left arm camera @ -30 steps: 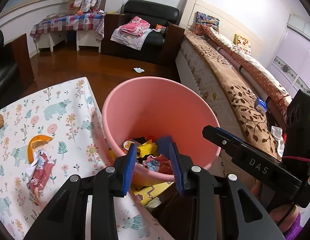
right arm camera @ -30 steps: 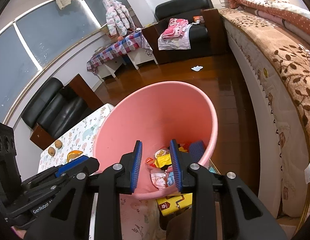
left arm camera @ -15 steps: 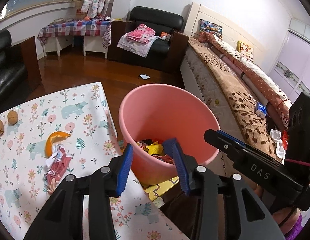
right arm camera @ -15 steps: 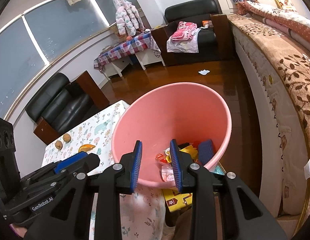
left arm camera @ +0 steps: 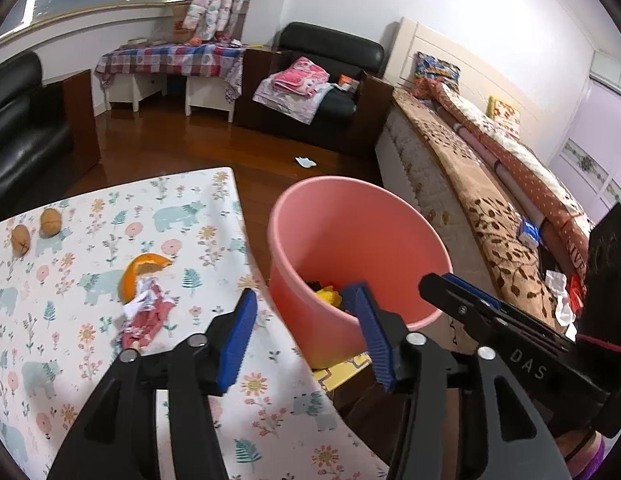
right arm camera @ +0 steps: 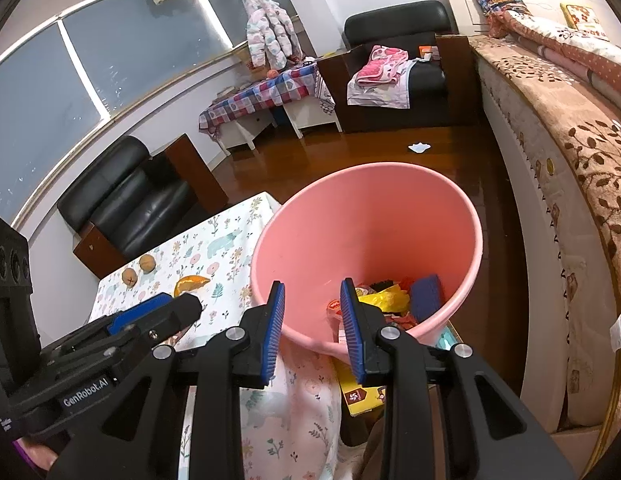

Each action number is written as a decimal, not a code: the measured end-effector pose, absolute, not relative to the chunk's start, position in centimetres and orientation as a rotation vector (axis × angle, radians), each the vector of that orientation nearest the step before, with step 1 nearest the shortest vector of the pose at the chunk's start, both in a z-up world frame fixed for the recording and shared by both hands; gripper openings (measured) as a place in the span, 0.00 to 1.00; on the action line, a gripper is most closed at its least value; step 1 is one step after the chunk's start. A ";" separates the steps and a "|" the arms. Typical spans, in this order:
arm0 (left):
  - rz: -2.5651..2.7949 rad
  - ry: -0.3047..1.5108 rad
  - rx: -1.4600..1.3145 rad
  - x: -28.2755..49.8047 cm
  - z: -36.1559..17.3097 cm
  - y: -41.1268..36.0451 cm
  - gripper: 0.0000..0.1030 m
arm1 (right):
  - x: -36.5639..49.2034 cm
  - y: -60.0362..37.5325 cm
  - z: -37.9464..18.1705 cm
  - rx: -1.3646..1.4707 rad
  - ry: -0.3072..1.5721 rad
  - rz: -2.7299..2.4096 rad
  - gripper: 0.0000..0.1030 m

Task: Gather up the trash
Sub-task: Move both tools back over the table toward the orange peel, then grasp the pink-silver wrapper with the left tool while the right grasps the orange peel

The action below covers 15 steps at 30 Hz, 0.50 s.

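A pink bin [left arm camera: 358, 256] stands beside the table with wrappers [right arm camera: 384, 298] in its bottom. On the floral tablecloth [left arm camera: 90, 360] lie an orange peel [left arm camera: 144, 268] and a red-and-white wrapper [left arm camera: 144, 312]. My left gripper [left arm camera: 304, 294] hovers over the table's edge, short of the bin. Its jaws are opening and nothing is between them. Above the bin's near rim [right arm camera: 310, 344], my right gripper [right arm camera: 312, 286] is open by a narrow gap and holds nothing. Each gripper shows side-on in the other's view: the right gripper [left arm camera: 434, 282], the left gripper [right arm camera: 162, 308].
Two walnuts [left arm camera: 34, 228] lie at the table's far left. A white paper scrap [left arm camera: 305, 162] is on the wooden floor beyond the bin. A yellow box [right arm camera: 360, 394] lies under the bin. The bed [left arm camera: 490, 200] runs along the right, black armchairs to the left and behind.
Both grippers have drawn back and up from the bin, which now looks smaller. The left jaws have spread wider. More of the table, with the peel and walnuts, has come into view.
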<state>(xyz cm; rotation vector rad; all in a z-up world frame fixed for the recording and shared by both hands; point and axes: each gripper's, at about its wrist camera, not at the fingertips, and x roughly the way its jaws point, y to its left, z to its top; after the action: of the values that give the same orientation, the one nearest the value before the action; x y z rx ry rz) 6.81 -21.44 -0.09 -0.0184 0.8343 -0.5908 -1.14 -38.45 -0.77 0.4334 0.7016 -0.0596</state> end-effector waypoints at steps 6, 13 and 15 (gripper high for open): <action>-0.535 0.821 -0.040 7.4 -0.3 -17.1 0.53 | -1.1 -36.7 -0.4 0.378 0.703 -0.042 0.29; -0.429 0.845 -0.044 8.1 -2.2 -10.7 0.53 | -0.2 -35.6 -1.0 0.377 0.732 0.015 0.28; -0.405 0.867 -0.038 8.3 -3.2 -9.5 0.53 | 0.2 -34.9 -1.2 0.373 0.744 0.038 0.28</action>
<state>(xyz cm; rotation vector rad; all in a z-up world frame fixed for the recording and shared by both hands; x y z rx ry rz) 8.27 -9.47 -3.22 -0.0384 0.8670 -0.4052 0.19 -34.89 -1.21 0.3728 0.7440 0.0384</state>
